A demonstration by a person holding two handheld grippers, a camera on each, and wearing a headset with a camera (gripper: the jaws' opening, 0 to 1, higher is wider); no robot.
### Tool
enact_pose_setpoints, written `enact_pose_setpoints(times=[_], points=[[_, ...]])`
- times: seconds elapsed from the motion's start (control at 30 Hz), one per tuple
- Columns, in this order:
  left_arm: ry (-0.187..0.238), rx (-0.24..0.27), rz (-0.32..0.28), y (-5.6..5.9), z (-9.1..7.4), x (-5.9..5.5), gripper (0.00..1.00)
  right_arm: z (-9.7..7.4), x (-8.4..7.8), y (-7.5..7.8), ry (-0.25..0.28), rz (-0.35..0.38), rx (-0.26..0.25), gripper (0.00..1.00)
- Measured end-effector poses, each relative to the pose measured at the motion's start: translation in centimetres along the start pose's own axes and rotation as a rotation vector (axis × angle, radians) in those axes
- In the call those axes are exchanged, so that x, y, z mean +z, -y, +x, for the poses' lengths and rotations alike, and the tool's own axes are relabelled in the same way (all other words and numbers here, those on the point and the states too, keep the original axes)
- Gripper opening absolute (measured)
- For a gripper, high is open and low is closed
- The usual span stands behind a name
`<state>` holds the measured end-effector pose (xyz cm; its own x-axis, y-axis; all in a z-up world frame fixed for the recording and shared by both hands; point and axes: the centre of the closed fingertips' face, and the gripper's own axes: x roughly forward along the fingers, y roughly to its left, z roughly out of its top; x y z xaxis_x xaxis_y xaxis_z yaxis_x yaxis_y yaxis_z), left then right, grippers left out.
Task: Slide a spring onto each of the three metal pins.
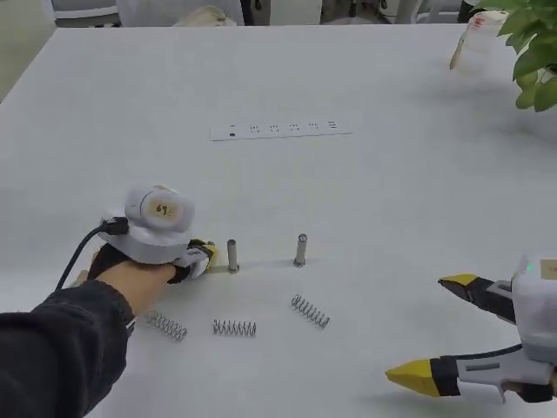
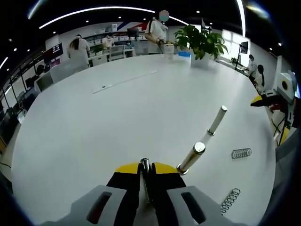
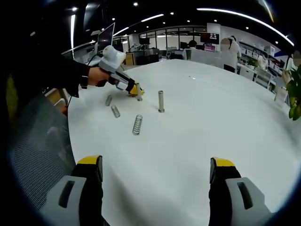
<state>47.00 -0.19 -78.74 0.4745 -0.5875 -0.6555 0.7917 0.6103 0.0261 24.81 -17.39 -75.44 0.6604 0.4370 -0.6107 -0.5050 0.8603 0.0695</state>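
Two metal pins stand upright on the white table (image 1: 365,192), one (image 1: 232,255) close to the other (image 1: 301,249). My left gripper (image 1: 207,255) rests low beside the nearer pin. In the left gripper view its jaws (image 2: 146,168) are shut on a thin third metal pin (image 2: 145,164), with the standing pins (image 2: 192,157) (image 2: 216,120) just to the right. Three springs (image 1: 165,325) (image 1: 234,327) (image 1: 310,311) lie flat in front of the pins. My right gripper (image 1: 433,329) hovers open at the lower right, nothing between its fingers, facing a spring (image 3: 137,124) and a pin (image 3: 161,101).
A white power strip (image 1: 281,131) lies farther back on the table. A green plant (image 1: 531,43) and a pale container (image 1: 470,39) stand at the far right corner. People stand at the room's far side (image 2: 157,30).
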Motion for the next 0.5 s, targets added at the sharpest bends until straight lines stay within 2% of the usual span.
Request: enact_pose_setpoints(times=[0.1,0.17,0.27,0.5], points=[[-0.007,0.0,-0.006,0.0,-0.1,0.0,0.0,0.0,0.0,-0.1,-0.003,-0.003,0.001,0.93],[-0.01,-0.001,-0.03,-0.1,-0.1,0.0,0.0,0.0,0.0,-0.1,-0.001,-0.003,0.001,0.93],[-0.013,-0.004,-0.027,0.0,-0.3,0.0,0.0,0.0,0.0,-0.1,-0.001,-0.003,0.0,0.93],[0.007,-0.003,-0.042,-0.1,-1.1,0.4,0.0,0.0,0.3,-0.1,0.003,-0.011,-0.001,0.93]])
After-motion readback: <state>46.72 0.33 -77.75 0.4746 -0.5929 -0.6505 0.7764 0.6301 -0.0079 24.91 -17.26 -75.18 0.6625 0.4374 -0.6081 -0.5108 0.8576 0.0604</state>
